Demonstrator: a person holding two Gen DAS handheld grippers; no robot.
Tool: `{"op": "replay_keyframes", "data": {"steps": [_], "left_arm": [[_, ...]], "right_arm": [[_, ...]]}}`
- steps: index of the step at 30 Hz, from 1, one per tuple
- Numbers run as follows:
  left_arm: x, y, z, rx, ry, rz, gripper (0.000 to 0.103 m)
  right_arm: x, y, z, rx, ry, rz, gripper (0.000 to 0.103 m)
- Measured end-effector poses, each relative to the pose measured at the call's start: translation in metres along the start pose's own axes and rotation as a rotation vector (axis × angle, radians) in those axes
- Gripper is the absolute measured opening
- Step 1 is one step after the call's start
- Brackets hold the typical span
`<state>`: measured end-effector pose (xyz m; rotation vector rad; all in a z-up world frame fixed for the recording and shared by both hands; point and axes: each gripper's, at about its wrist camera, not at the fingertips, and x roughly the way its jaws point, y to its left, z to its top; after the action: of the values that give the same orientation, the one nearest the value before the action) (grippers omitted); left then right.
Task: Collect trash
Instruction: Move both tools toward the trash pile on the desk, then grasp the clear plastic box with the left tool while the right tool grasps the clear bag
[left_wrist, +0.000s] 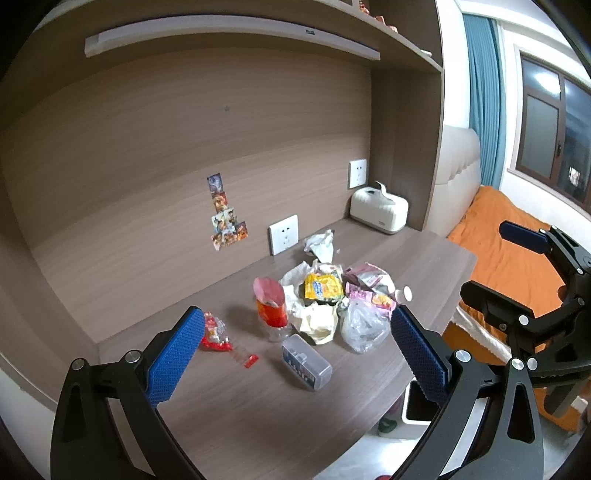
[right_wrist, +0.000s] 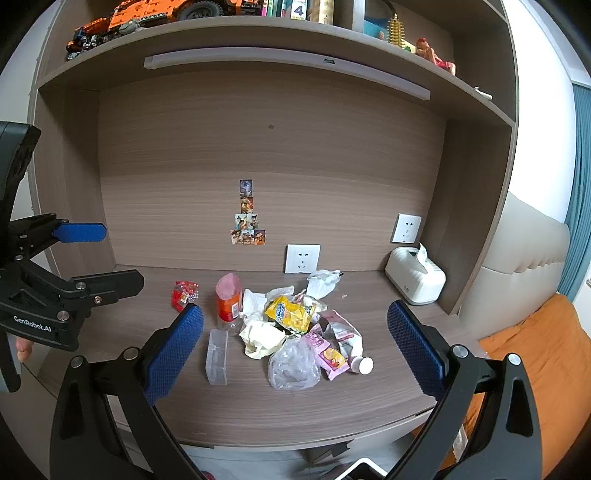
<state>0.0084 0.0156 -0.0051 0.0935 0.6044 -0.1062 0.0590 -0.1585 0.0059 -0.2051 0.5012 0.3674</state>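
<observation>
Your clear plastic box (right_wrist: 217, 356) lies on its side toward the desk's (right_wrist: 369, 406) front edge; you cannot tell what it holds. The tissue box (right_wrist: 415, 280) sits in the desk's back right corner, a tissue poking out. The trash pile (right_wrist: 295, 332) sits mid-desk: yellow wrapper, crumpled paper, clear bag, pink packets, an orange bottle. Your left hand-held gripper (left_wrist: 297, 336) and right hand-held gripper (right_wrist: 295, 332) both hover spread wide, holding nothing.

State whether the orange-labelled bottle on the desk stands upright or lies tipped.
Upright: the orange-labelled bottle stands on its clear base on the desk, its pink top uppermost.
</observation>
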Motion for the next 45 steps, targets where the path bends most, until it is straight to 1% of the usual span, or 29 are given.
{"op": "replay_keyframes", "data": {"steps": [2, 5, 8, 10, 13, 17, 21, 24, 26, 30, 32, 34, 37, 39, 40, 42, 43, 45], "left_arm": [[0.002, 0.002, -0.002, -0.004, -0.001, 0.001, 0.098], [0.005, 0.005, -0.005, -0.01, 0.003, -0.017, 0.098], [0.01, 0.012, -0.011, -0.033, 0.008, -0.044, 0.098], [0.014, 0.016, -0.016, -0.049, 0.01, -0.048, 0.098], [0.021, 0.019, -0.021, -0.052, 0.016, -0.04, 0.098], [0.039, 0.018, -0.029, -0.043, 0.046, -0.042, 0.099], [0.059, 0.018, -0.039, -0.061, 0.081, -0.047, 0.098], [0.075, 0.017, -0.046, -0.095, 0.105, -0.063, 0.098], [0.086, 0.015, -0.052, -0.105, 0.117, -0.057, 0.098], [0.112, 0.009, -0.064, -0.097, 0.141, -0.036, 0.098], [0.125, 0.005, -0.072, -0.09, 0.16, -0.003, 0.098], [0.137, 0.001, -0.08, -0.091, 0.178, -0.002, 0.098], [0.16, -0.005, -0.093, -0.104, 0.202, 0.0, 0.099], [0.173, -0.009, -0.1, -0.098, 0.208, 0.018, 0.098], [0.18, -0.011, -0.104, -0.095, 0.206, 0.038, 0.098], [0.191, -0.014, -0.109, -0.089, 0.216, 0.054, 0.098], [0.196, -0.015, -0.112, -0.087, 0.223, 0.059, 0.098], [0.205, -0.017, -0.115, -0.093, 0.228, 0.049, 0.098]], "right_arm": [[0.002, 0.0, -0.001, 0.005, 0.002, 0.0, 0.1], [0.006, 0.0, -0.002, 0.011, 0.006, -0.01, 0.1], [0.01, 0.003, -0.006, 0.002, 0.004, -0.04, 0.1], [0.015, 0.007, -0.009, -0.02, 0.005, -0.058, 0.1], [0.025, 0.011, -0.013, -0.037, 0.02, -0.051, 0.099], [0.039, 0.016, -0.019, -0.059, 0.046, -0.034, 0.099], [0.058, 0.009, -0.028, -0.025, 0.093, -0.018, 0.1], [0.069, 0.002, -0.034, -0.008, 0.11, -0.025, 0.1], [0.076, -0.002, -0.038, -0.004, 0.116, -0.033, 0.1], [0.104, -0.015, -0.053, 0.047, 0.167, -0.005, 0.1], [0.115, -0.017, -0.06, 0.053, 0.176, -0.004, 0.1], [0.129, -0.018, -0.07, 0.046, 0.191, -0.001, 0.1], [0.147, -0.018, -0.083, 0.047, 0.213, 0.023, 0.099], [0.16, -0.019, -0.092, 0.064, 0.233, 0.043, 0.099], [0.166, -0.018, -0.096, 0.064, 0.244, 0.036, 0.099], [0.179, -0.016, -0.103, 0.037, 0.253, 0.021, 0.099], [0.184, -0.015, -0.105, 0.03, 0.257, 0.03, 0.099], [0.193, -0.012, -0.107, 0.01, 0.255, 0.037, 0.099]]}}
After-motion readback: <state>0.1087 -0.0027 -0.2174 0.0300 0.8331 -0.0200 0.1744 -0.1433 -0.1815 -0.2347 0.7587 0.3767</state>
